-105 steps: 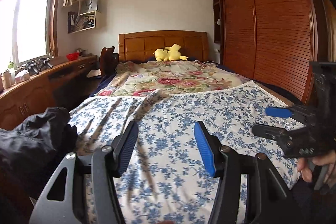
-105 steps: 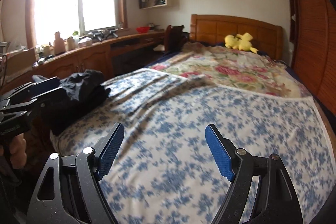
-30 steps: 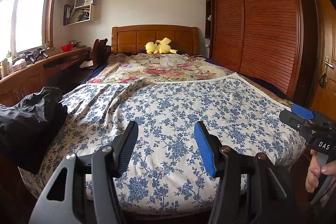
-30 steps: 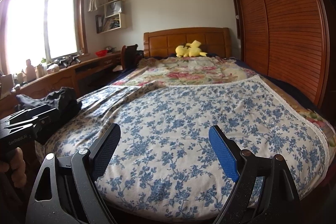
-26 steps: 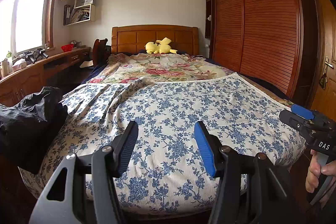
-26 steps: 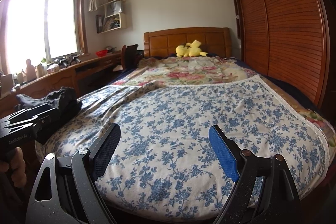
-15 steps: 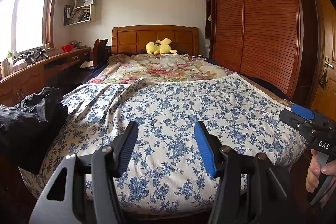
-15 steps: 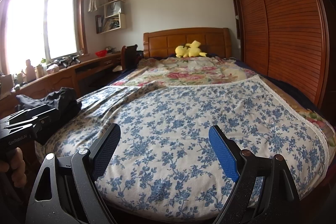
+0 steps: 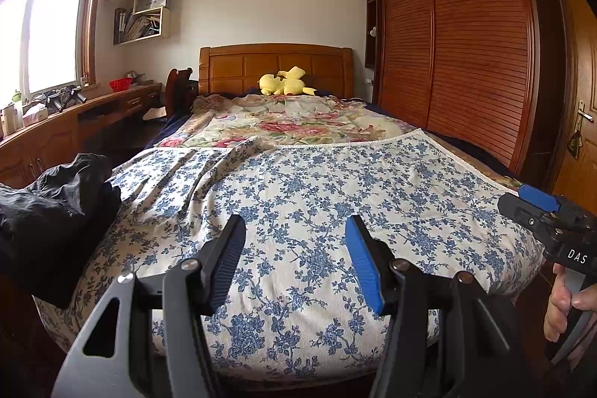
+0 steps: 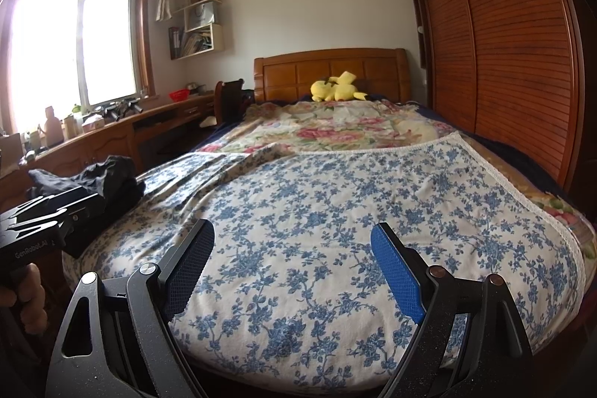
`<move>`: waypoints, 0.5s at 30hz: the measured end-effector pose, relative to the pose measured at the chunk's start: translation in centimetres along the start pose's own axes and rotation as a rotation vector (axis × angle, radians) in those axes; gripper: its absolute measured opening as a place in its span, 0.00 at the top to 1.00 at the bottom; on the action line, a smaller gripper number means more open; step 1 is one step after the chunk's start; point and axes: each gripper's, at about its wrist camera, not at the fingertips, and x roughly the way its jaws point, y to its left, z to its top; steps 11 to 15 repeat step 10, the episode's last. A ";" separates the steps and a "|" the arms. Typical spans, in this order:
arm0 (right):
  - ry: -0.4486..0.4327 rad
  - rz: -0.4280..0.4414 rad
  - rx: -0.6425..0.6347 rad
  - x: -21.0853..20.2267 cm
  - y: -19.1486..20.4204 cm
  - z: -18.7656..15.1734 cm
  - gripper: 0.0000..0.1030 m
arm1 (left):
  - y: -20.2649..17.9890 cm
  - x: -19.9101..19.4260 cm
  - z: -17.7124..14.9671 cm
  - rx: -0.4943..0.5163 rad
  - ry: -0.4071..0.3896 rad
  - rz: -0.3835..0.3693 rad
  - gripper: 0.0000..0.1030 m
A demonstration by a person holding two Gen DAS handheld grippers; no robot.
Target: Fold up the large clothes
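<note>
A large white cloth with a blue flower print (image 9: 335, 193) (image 10: 335, 204) lies spread over the foot half of the bed, rumpled into folds at its far left corner. A heap of dark clothing (image 9: 52, 211) (image 10: 108, 181) rests at the cloth's left edge. My left gripper (image 9: 294, 222) is open and empty, held off the foot of the bed, clear of the cloth. My right gripper (image 10: 293, 230) stands wider open, also empty, at the same end. Each shows in the other's view: the right gripper (image 9: 522, 206) at the right edge, the left gripper (image 10: 41, 215) at the left.
A flowered quilt (image 9: 291, 122) covers the head half of the bed, with a yellow plush toy (image 9: 285, 86) by the headboard. A slatted wooden wardrobe (image 9: 466, 62) runs along the right side. A long wooden desk (image 9: 56, 133) under the window runs along the left.
Since the earliest frames both grippers have drawn back from above the cloth to beyond the foot of the bed. Over the last second nothing has moved.
</note>
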 end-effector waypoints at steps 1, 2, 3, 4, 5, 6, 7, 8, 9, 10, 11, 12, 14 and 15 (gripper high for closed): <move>0.000 0.000 0.000 0.0 0.0 0.0 0.15 | 0.0 0.0 0.0 -0.001 0.000 0.000 0.47; 0.000 0.000 0.000 0.0 0.0 0.0 0.15 | 0.0 0.0 0.0 -0.001 0.000 0.000 0.47; 0.000 0.000 0.000 0.0 0.0 0.0 0.15 | 0.0 0.0 0.0 -0.001 -0.001 0.000 0.47; 0.001 0.000 0.001 0.0 0.0 0.0 0.15 | 0.0 0.0 0.0 0.000 -0.001 0.001 0.47; 0.000 -0.001 0.001 0.0 0.0 0.0 0.15 | 0.0 0.0 0.0 -0.001 -0.001 0.001 0.47; 0.000 0.000 0.001 0.0 0.1 0.0 0.15 | 0.1 -0.1 0.0 -0.001 -0.001 0.001 0.47; -0.001 -0.001 0.001 0.0 0.0 0.0 0.15 | 0.0 -0.1 0.0 -0.001 -0.002 0.001 0.47; -0.001 0.000 0.001 0.0 0.0 0.0 0.15 | 0.0 0.0 0.0 0.000 -0.001 0.001 0.47; 0.000 0.000 0.001 0.0 0.0 0.0 0.15 | 0.0 -0.1 0.0 0.000 -0.002 0.001 0.47; 0.000 0.000 0.002 0.0 0.0 0.0 0.15 | 0.0 0.0 0.0 0.000 -0.001 0.001 0.47; 0.000 0.000 0.002 0.0 0.0 0.0 0.15 | 0.0 0.0 0.0 0.000 -0.001 0.001 0.47; 0.000 0.000 0.002 0.0 0.0 0.0 0.15 | 0.0 0.0 0.0 0.000 -0.001 0.001 0.47; 0.000 0.000 0.002 0.0 0.0 0.0 0.15 | 0.0 0.0 0.0 0.000 -0.001 0.001 0.47; 0.000 0.000 0.002 0.0 0.0 0.0 0.15 | 0.0 0.0 0.0 0.000 -0.001 0.001 0.47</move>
